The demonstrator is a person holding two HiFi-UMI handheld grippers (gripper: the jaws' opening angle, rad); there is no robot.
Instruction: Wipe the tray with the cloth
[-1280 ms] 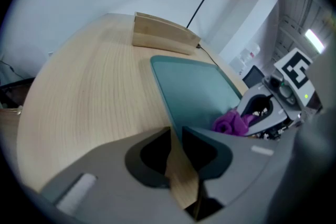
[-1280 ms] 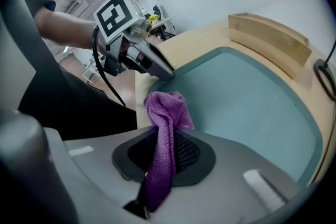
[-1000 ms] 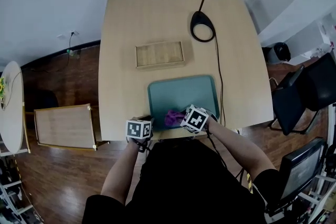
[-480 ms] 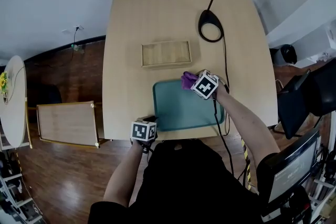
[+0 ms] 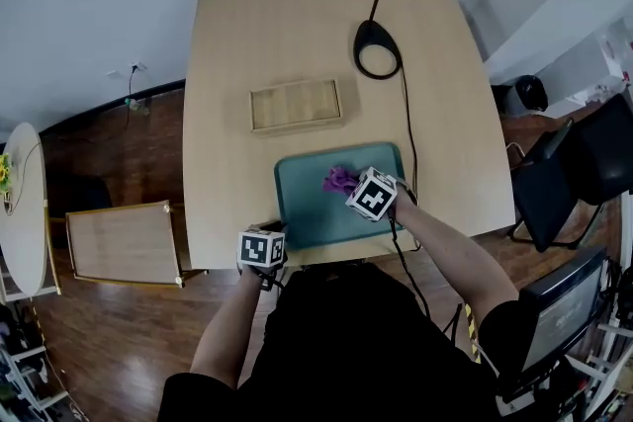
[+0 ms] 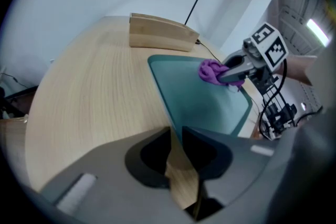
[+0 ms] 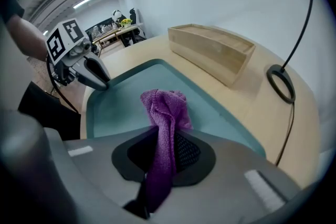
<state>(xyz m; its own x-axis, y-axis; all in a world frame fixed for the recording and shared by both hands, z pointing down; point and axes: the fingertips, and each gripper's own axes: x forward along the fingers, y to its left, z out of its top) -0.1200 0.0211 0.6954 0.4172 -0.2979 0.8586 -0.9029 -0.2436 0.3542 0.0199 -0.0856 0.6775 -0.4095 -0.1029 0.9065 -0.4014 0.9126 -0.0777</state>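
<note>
A teal tray (image 5: 307,198) lies on the wooden table near its front edge. My right gripper (image 5: 349,185) is over the tray's right-middle part, shut on a purple cloth (image 5: 339,179) that bunches out past the fingertips onto the tray. In the right gripper view the cloth (image 7: 163,107) runs down between the jaws of that gripper (image 7: 164,136) above the tray (image 7: 121,105). My left gripper (image 5: 275,226) sits at the tray's near-left corner; the left gripper view shows its jaws (image 6: 176,131) shut on the tray's rim (image 6: 160,97).
A shallow wooden box (image 5: 296,105) lies just beyond the tray. A black lamp base (image 5: 379,49) stands at the back right, its cable (image 5: 409,143) running down the table's right side. A wooden panel (image 5: 124,240) lies on the floor to the left.
The right gripper swept the cloth from the tray's near edge to its far right corner, then back toward the middle. The left gripper stayed at the near-left corner.
</note>
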